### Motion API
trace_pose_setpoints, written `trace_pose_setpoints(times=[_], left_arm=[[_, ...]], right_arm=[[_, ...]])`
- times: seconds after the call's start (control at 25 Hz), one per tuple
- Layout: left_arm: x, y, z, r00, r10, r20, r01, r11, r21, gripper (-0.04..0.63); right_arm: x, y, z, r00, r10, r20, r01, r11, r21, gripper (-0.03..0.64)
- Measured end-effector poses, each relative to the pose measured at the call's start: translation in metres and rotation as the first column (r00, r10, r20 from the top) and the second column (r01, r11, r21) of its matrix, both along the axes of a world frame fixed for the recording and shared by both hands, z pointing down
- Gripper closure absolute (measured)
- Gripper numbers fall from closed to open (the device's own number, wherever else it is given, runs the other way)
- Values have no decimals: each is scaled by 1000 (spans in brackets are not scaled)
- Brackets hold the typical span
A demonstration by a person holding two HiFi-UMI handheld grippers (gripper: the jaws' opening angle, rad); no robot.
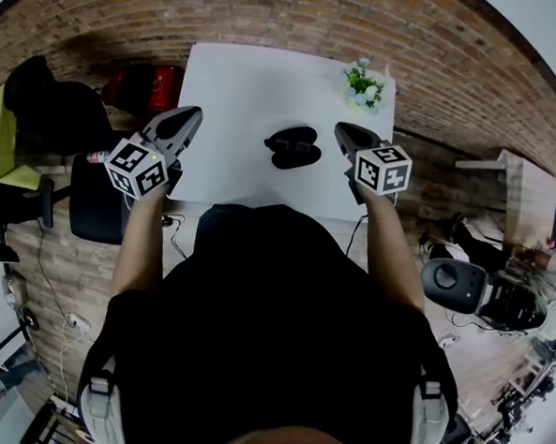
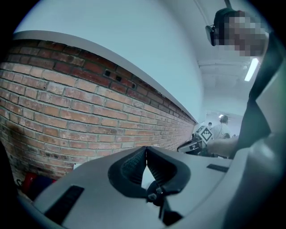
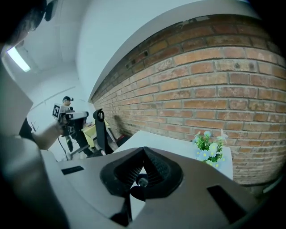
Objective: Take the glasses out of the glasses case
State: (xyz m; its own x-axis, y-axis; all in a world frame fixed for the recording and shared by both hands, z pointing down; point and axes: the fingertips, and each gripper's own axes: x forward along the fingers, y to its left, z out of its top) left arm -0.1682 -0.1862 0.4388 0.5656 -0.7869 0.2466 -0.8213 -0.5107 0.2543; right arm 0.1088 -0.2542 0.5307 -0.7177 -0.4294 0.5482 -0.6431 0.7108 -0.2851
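Note:
The black glasses case [image 1: 293, 147] lies in the middle of the white table [image 1: 239, 92]; I cannot make out the glasses themselves. My left gripper [image 1: 190, 117] hovers over the table's left edge, well to the left of the case, with its tips together and nothing between them [image 2: 146, 150]. Just right of the case, my right gripper [image 1: 344, 130] is also shut and empty [image 3: 143, 149]. Neither gripper view shows the case. Each gripper view catches the other gripper's marker cube [image 2: 203, 133] [image 3: 57, 110].
A small pot of pale flowers [image 1: 364, 85] [image 3: 207, 148] stands at the table's far right corner. A brick wall [image 1: 272, 14] runs behind the table. A black chair [image 1: 96, 201] sits left of me, red items [image 1: 150, 82] lie by the wall, and a wooden bench [image 1: 524, 199] stands at right.

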Motion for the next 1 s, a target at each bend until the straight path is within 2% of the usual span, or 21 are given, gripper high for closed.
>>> trace_pose_setpoints(times=[0.32,1.0], left_arm=[[-14,-1,4,1000,-30,2,30,999,-13,584],[-31,0,24,997,-79,6,79,995,-56,584]], right_arm=[[-13,14,44,982,-132,-135,128,991,-40,601],[-27,29,109,933,-304,-193,283,951,-126,578]])
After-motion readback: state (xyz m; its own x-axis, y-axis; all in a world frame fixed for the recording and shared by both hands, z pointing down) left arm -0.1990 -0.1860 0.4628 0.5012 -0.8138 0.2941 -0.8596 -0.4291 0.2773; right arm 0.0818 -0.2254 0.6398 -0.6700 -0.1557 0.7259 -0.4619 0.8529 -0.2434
